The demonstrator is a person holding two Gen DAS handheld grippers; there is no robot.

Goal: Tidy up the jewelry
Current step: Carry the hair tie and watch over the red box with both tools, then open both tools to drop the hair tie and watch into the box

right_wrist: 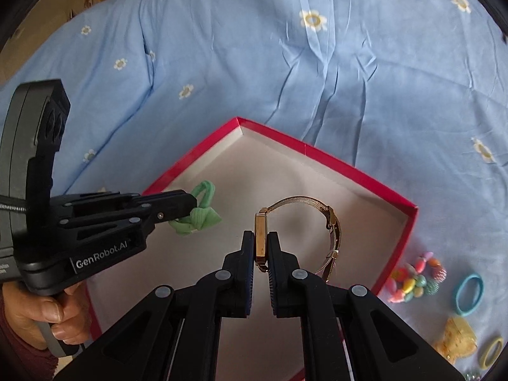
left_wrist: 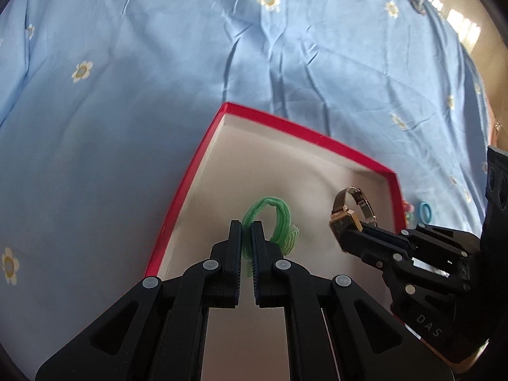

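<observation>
A red box with a white inside lies open on a blue flowered bedsheet. Above its floor my left gripper is shut on a green hair tie, whose loop sticks out past the pads. To its right my right gripper is shut on the gold rectangular case of a wristwatch; its mesh band arcs forward and to the right over the box.
On the sheet right of the box lie a colourful bead bracelet, a blue hair ring, a yellow claw clip and a yellow-green hair ring. A hand holds the left gripper's handle. Wooden floor shows beyond the bed.
</observation>
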